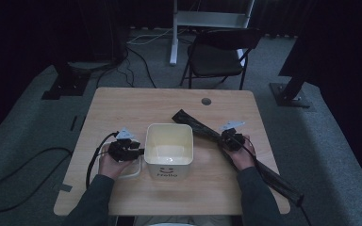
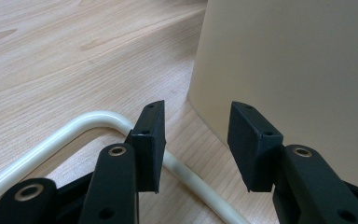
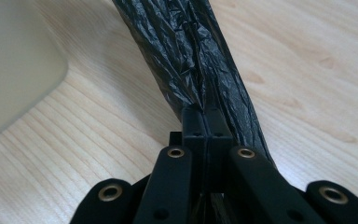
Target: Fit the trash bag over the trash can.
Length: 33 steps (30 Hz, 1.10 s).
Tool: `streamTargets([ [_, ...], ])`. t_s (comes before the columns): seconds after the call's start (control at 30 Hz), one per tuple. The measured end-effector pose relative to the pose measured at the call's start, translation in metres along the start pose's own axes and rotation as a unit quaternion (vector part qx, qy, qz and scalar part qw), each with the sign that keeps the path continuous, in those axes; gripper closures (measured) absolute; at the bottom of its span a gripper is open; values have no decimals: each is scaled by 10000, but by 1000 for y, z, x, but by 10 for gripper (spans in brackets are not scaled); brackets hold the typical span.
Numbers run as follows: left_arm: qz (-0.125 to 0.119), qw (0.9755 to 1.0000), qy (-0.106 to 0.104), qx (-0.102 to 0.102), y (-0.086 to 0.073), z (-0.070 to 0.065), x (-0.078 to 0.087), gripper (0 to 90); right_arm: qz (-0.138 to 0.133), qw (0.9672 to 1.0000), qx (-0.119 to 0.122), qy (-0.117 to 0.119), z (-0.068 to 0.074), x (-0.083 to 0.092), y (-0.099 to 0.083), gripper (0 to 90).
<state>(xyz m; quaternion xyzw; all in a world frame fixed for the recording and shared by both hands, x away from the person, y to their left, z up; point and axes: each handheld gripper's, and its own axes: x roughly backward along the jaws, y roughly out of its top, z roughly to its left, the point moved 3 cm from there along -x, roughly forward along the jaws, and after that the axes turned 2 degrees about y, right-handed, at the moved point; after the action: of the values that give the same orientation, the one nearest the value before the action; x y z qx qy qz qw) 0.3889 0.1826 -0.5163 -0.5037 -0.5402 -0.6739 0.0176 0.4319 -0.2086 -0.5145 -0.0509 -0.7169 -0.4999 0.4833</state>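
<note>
The right gripper (image 3: 206, 122) clenches a black bag (image 3: 193, 56) lying across the tabletop (image 1: 136, 101) from 11 to 5 o'clock, right of the bin (image 1: 168, 149). The left gripper (image 2: 196, 142) stands released beside the bin's handle (image 2: 70, 128).

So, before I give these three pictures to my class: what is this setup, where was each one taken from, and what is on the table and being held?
A person sits at a wooden table with a hand-held two-jaw gripper in each hand. The high view looks down from above; each gripper view looks along one gripper's black jaws. On the table stand a cream bin with its loop handle lying flat, and a long folded black plastic bag. The right gripper is shut on the black plastic bag. The left gripper is open, one jaw at the loop handle, holding nothing.
</note>
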Motion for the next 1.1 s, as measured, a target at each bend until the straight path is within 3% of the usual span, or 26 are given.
streamTargets([
  [0.27,-18,10000,19,26,0,1,1,572,-251,9996,84,-45,-1,22,10,900],
  [0.83,-37,10000,23,75,-1,3,4,570,-525,9957,766,11,10,60,41,900],
  [1.1,-60,10000,-1,47,-1,2,5,579,-569,9938,932,206,13,71,46,900],
])
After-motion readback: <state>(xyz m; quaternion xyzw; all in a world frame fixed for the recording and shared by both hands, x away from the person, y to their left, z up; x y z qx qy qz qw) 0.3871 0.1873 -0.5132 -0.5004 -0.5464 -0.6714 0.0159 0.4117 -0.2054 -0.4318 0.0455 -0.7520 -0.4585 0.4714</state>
